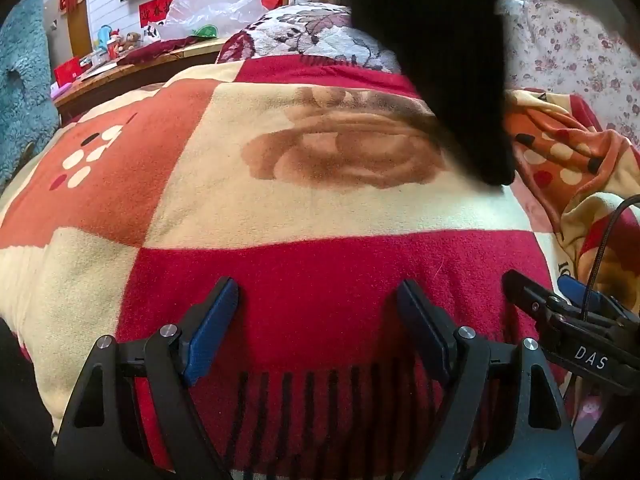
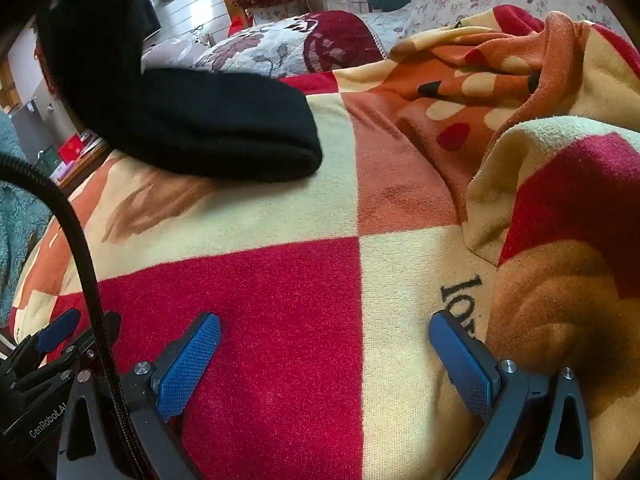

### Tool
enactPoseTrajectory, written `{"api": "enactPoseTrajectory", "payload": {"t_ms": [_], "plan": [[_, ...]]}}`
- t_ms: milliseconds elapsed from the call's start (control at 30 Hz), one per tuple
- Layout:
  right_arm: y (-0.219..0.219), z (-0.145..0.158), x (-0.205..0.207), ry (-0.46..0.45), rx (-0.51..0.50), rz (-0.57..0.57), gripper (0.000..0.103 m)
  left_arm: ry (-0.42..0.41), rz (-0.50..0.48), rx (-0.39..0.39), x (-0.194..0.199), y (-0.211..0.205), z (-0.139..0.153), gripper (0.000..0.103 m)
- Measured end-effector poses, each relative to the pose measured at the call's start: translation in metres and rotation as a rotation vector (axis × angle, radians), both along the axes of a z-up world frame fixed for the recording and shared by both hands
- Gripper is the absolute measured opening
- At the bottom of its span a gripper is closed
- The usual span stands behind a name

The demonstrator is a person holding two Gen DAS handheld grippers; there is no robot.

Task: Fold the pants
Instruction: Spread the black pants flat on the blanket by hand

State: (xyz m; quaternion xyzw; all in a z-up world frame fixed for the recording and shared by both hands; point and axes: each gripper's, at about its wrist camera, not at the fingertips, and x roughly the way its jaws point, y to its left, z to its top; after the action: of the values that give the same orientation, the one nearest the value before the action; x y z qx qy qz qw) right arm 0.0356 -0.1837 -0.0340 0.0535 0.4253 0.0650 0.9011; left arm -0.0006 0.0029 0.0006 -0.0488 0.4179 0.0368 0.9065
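Observation:
Black pants (image 1: 440, 60) come down from the top of the left wrist view. Their lower end rests on a checked red, cream and orange blanket (image 1: 320, 208). In the right wrist view the pants (image 2: 180, 128) lie across the upper left of the blanket (image 2: 280, 280). My left gripper (image 1: 318, 292) hovers open over a red square, well short of the pants, with nothing between its blue pads. My right gripper (image 2: 325, 320) is also open and empty, over the red and cream squares. Each gripper shows in the other's view: right gripper (image 1: 540, 286), left gripper (image 2: 86, 328).
The blanket bunches into a raised fold (image 2: 560, 160) on the right. A floral pillow (image 1: 304, 36) lies beyond the pants. A cluttered wooden desk (image 1: 120, 64) and teal fluffy fabric (image 1: 20, 80) stand to the left. A black cable (image 2: 80, 240) arcs past the left gripper.

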Motion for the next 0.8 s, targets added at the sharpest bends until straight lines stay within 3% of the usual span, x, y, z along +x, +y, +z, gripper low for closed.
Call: {"api": "enactPoseTrajectory", "payload": {"t_ms": [800], "plan": [[-0.0002, 0.0002, -0.0001, 0.002, 0.000, 0.000, 0.103, 0.001, 0.001, 0.001, 0.0021, -0.0029, 0.0016, 0.082]]}}
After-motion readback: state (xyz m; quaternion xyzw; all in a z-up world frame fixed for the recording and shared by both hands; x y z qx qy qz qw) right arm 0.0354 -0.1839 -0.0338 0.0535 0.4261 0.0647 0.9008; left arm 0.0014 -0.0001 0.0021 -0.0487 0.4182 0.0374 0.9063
